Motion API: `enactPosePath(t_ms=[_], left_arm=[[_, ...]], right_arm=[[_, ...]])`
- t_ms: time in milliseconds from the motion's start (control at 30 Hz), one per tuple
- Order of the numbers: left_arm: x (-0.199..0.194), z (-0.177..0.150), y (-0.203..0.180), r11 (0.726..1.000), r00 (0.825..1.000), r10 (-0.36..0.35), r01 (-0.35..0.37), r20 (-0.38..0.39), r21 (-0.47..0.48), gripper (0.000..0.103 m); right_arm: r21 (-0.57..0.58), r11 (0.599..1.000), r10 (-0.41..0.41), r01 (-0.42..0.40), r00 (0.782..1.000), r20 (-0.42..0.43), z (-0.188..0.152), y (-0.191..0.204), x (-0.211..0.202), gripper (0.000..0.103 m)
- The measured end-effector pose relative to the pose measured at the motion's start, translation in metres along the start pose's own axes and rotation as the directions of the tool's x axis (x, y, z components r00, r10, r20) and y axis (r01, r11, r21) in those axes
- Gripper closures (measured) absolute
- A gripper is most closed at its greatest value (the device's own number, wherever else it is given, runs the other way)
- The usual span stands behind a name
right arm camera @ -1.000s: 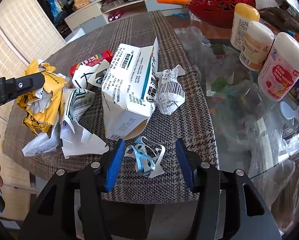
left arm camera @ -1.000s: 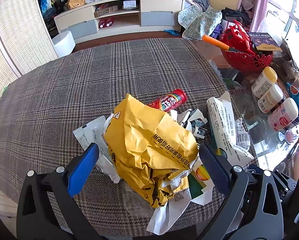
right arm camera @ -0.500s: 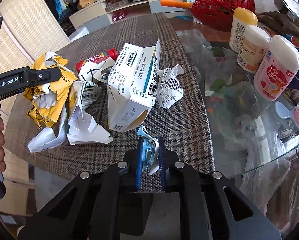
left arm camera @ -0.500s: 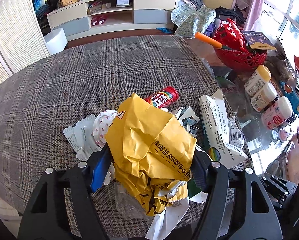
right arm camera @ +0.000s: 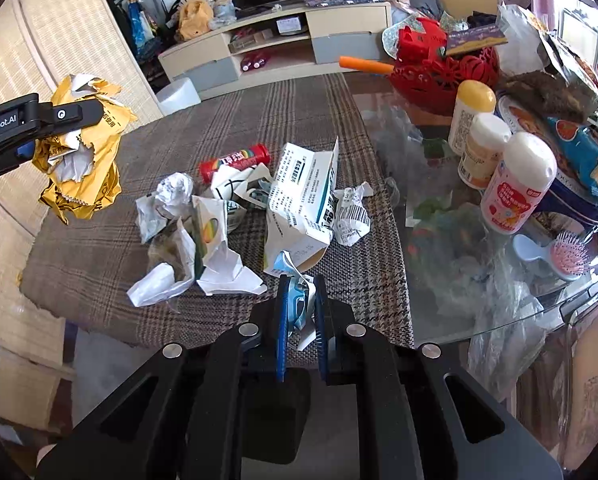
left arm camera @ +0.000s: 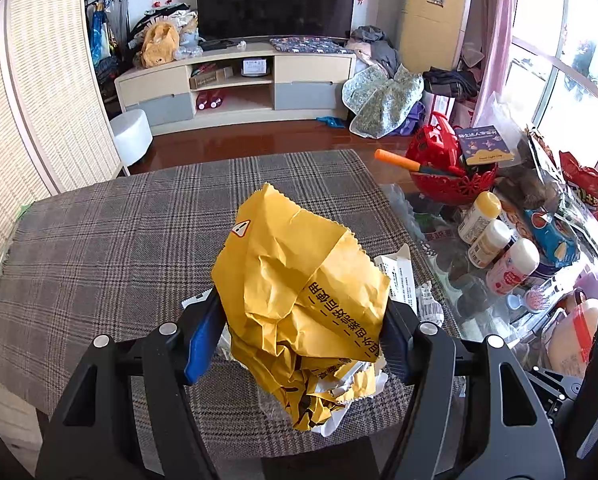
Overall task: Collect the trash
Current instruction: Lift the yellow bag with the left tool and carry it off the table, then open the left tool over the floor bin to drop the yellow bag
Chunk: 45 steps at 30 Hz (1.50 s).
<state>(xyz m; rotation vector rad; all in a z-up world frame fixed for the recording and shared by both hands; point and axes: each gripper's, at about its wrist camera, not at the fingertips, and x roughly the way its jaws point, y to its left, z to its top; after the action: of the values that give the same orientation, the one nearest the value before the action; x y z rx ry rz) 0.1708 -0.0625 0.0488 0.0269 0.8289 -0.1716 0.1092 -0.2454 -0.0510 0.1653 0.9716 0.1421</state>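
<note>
Your left gripper is clamped on a big crumpled yellow bag, its fingers pressing in from both sides. A second ago those fingers stood wide apart around the bag as it lay on the checked cloth; half a second ago they had closed on it; now the bag hangs in the air, clear of the cloth. The right wrist view confirms this: the yellow bag floats off the table's left edge, held up by the other tool.

Your right gripper is pinched shut on a small blue and white scrap, fingers nearly together with the scrap squeezed between them. A second ago it was open over that scrap; the closing came half a second ago, and it now looks slightly raised near the cloth's front edge.

So both tools are loaded, and two pieces are secured. No bin shows in either view, so you cannot tell where to carry them.

Trash remaining on the cloth: a torn white box in the middle, a crumpled label just to its right, a red tube behind it, and a heap of white wrappers to its left. The bottles on the bare glass to the right are probably not trash.
</note>
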Motion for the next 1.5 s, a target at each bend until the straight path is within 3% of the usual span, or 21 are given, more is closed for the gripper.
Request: enactPosePath(t_ms=[200, 433, 633, 933, 1133, 1500], left_arm=[[-0.061, -0.022, -0.005, 1.000, 1.000, -0.015, 0.016, 0.027, -0.010, 0.038], [-0.122, -0.082, -0.008, 1.000, 0.998, -0.015, 0.016, 0.053, -0.014, 0.037], [-0.132, -0.138, -0.003, 0.999, 0.999, -0.026, 0.027, 0.026, -0.041, 0.037], [-0.088, -0.219, 0.016, 0.997, 0.995, -0.034, 0.027, -0.093, -0.073, 0.037], [-0.036, -0.260, 0.016, 0.995, 0.984, -0.068, 0.055, -0.164, -0.082, 0.037], [0.063, -0.301, 0.013, 0.990, 0.962, -0.132, 0.118, -0.238, -0.073, 0.037]], right_arm=[[-0.026, 1.000, 0.014, -0.013, 0.998, 0.055, -0.011, 0.019, -0.051, 0.090], [-0.058, 0.998, 0.035, -0.029, 0.993, 0.111, -0.051, 0.037, -0.107, 0.090], [-0.069, 0.996, 0.065, -0.058, 0.993, 0.101, -0.092, 0.042, -0.113, 0.090], [-0.066, 0.993, 0.100, -0.099, 0.995, 0.007, -0.144, 0.047, -0.071, 0.090], [-0.059, 0.990, 0.124, -0.127, 0.991, -0.056, -0.169, 0.043, -0.025, 0.090], [-0.089, 0.986, 0.125, -0.141, 0.978, -0.170, -0.201, 0.039, 0.059, 0.089]])
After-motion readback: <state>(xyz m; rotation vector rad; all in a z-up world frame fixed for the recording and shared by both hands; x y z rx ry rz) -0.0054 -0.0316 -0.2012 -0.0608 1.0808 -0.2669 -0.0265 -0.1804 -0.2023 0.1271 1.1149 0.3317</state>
